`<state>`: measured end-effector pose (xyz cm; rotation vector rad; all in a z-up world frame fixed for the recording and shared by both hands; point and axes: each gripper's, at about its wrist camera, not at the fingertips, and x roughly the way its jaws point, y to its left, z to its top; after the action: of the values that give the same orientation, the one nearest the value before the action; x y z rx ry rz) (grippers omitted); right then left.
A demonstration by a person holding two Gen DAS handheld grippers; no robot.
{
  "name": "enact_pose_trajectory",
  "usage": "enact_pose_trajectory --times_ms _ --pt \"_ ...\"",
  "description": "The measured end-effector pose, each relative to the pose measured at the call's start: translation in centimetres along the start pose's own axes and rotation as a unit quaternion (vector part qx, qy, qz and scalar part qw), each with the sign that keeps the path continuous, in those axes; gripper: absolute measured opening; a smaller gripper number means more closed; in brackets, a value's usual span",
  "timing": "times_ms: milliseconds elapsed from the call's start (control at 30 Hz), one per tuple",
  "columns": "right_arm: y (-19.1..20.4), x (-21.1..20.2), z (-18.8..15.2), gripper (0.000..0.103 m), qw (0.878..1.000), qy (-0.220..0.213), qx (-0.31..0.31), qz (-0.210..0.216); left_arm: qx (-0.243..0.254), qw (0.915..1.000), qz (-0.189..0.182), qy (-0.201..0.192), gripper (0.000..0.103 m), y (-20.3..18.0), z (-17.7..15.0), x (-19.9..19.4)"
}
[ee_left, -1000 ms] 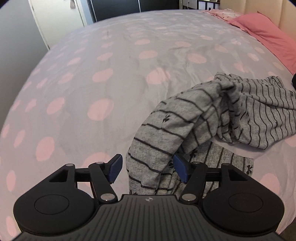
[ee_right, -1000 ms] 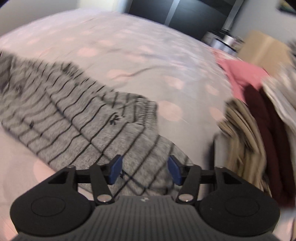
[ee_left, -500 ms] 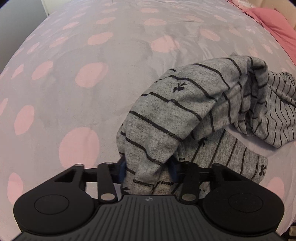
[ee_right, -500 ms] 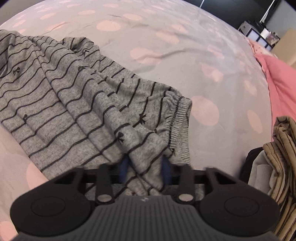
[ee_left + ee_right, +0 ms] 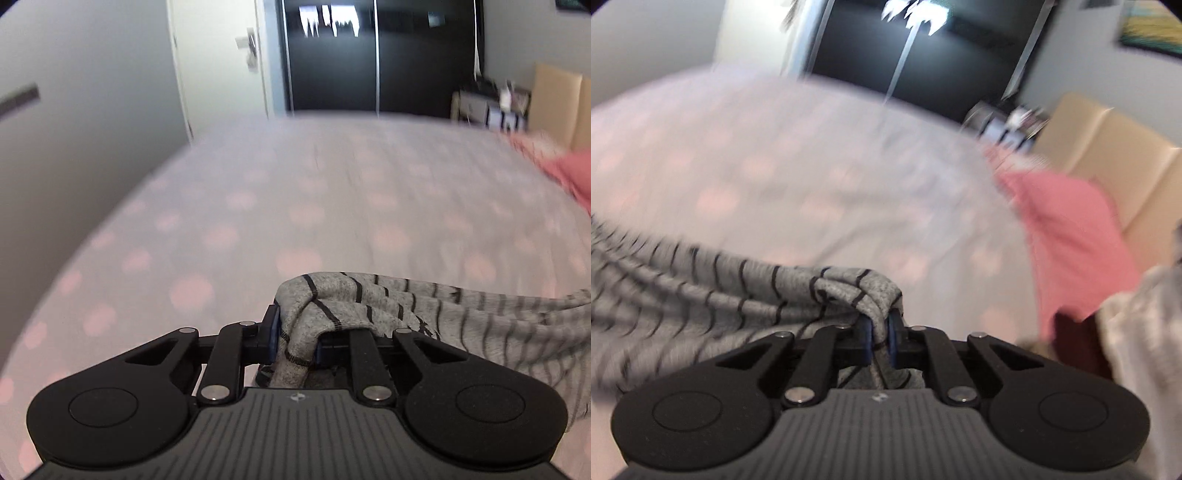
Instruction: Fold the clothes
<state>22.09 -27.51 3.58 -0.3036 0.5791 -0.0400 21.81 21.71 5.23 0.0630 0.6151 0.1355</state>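
While the left gripper (image 5: 295, 341) clamps a bunched end of the grey striped garment (image 5: 424, 310), the right gripper (image 5: 878, 341) pinches the other end (image 5: 849, 291) tight between its blue pads (image 5: 865, 339). The cloth hangs stretched between them above the near edge of the dotted bedspread (image 5: 295, 206). Toward the bed's right edge lies a pink pillow (image 5: 1071, 236), and beyond its far edge stands a dark wardrobe (image 5: 369, 55).
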Motion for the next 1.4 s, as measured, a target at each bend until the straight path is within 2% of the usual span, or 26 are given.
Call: enact_pose_trajectory --times_ms 67,133,167,200,267,367,433,533,700,800,900,1000,1067,1100,1167,1233,1333,1367,1400 --pt "-1.0 -1.8 1.4 0.009 0.997 -0.062 0.035 -0.033 -0.002 0.9981 0.006 -0.061 0.016 0.2 0.9 -1.9" --pt "-2.1 -3.7 2.2 0.010 0.989 -0.115 0.071 -0.054 0.013 0.9943 0.011 -0.105 0.016 0.0 1.2 -3.2" --pt "-2.6 -4.3 2.4 0.010 0.986 -0.131 0.083 -0.054 0.023 0.9939 0.013 -0.107 0.016 0.0 1.1 -3.4" --pt "-2.8 -4.4 2.4 0.010 0.987 -0.126 0.085 -0.047 0.034 0.9945 0.014 -0.098 0.017 -0.1 1.0 -3.3" --pt "-3.1 -4.3 2.2 0.010 0.990 -0.111 0.085 -0.030 0.066 0.9963 0.025 -0.048 0.017 -0.5 -0.2 -2.1" --pt "-2.1 -2.6 0.3 0.010 0.998 -0.035 0.054 0.009 0.116 0.9908 0.034 0.060 0.018 -1.2 -3.8 0.7" --pt "-0.7 -1.4 -1.6 0.010 0.999 0.023 0.005 0.032 0.153 0.9809 0.036 0.115 0.018 -1.6 -6.5 2.1" --pt "1.3 -0.2 -4.4 0.010 0.992 0.094 -0.054 0.067 0.190 0.9651 0.025 0.179 0.018 -2.1 -10.0 3.2" --pt "2.0 0.6 -7.7 0.010 0.975 0.176 -0.092 0.099 0.225 0.9543 0.015 0.196 0.018 -2.1 -12.5 1.9" --pt "2.2 0.2 -9.6 0.010 0.965 0.207 -0.104 0.121 0.249 0.9464 0.004 0.206 0.018 -2.5 -13.1 1.4" --pt "2.5 -0.3 -11.2 0.010 0.948 0.245 -0.130 0.157 0.261 0.9403 -0.012 0.218 0.023 -2.3 -13.3 1.4" --pt "3.1 -0.6 -13.6 0.010 0.921 0.297 -0.161 0.196 0.268 0.9352 -0.029 0.230 0.028 -2.3 -13.4 0.9" --pt "3.9 -0.5 -14.6 0.010 0.907 0.318 -0.180 0.210 0.262 0.9357 -0.046 0.232 0.032 -2.0 -12.9 0.1" --pt "4.4 -0.4 -15.1 0.010 0.899 0.329 -0.190 0.216 0.254 0.9377 -0.058 0.230 0.038 -1.7 -12.6 -0.4" --pt "4.4 -0.6 -15.3 0.010 0.900 0.326 -0.190 0.217 0.231 0.9446 -0.085 0.217 0.048 -1.2 -11.8 -1.8" --pt "4.3 -0.9 -15.4 0.012 0.902 0.322 -0.188 0.216 0.214 0.9498 -0.105 0.203 0.050 -0.9 -11.1 -2.9" --pt "3.7 -1.2 -14.8 0.015 0.906 0.315 -0.182 0.218 0.203 0.9549 -0.115 0.183 0.050 -1.0 -9.8 -3.7" --pt "3.6 -1.5 -14.1 0.017 0.907 0.308 -0.180 0.222 0.201 0.9560 -0.118 0.178 0.051 -1.1 -9.4 -3.7" --pt "3.6 -1.8 -13.4 0.027 0.909 0.300 -0.179 0.226 0.200 0.9569 -0.121 0.173 0.053 -1.2 -9.1 -3.8"
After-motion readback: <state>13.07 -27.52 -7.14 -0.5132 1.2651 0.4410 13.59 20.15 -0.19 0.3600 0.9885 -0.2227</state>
